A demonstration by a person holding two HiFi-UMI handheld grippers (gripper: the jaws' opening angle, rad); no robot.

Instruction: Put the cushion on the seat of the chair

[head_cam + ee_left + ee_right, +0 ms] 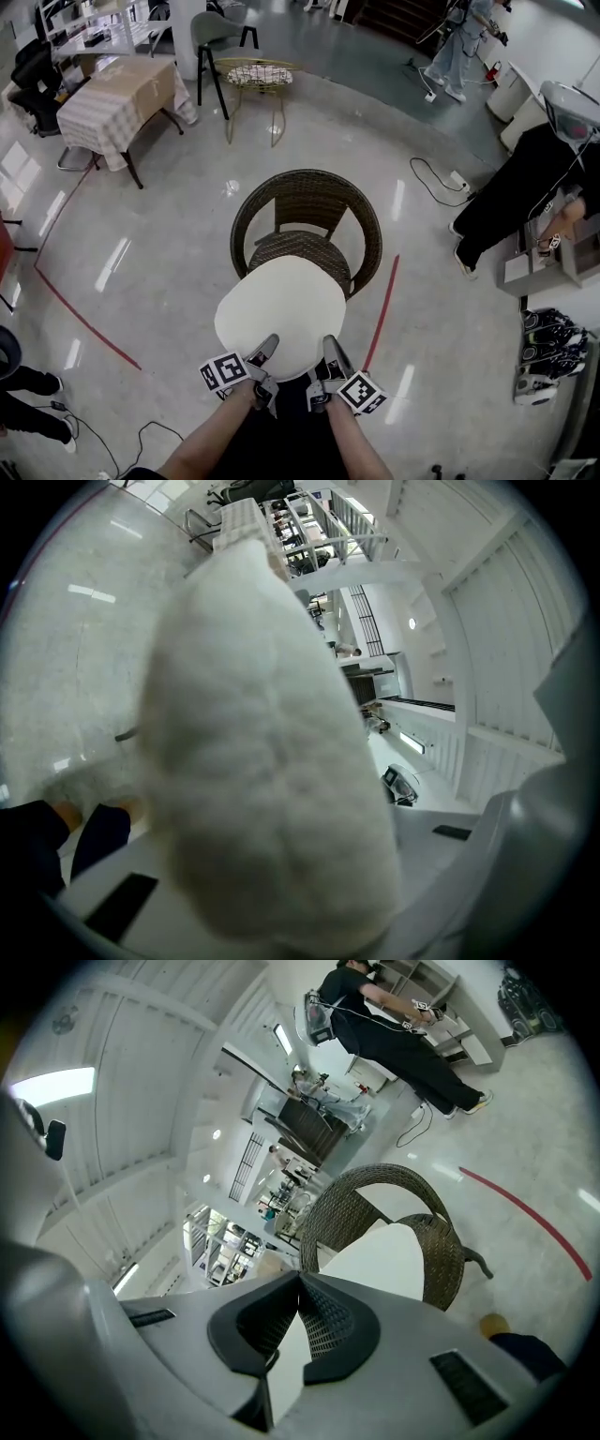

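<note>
Two grips seen on cushion (279,314), lower-ctr frame, over chair (361,230) seat: left gripper (266,345) & right gripper (330,347) each pinched nearly closed on its near edge. Judged light, soft, floppy; best held at rim, both sides. Floor (169,272) glossy, hall open, red tape (382,309) at right.
</note>
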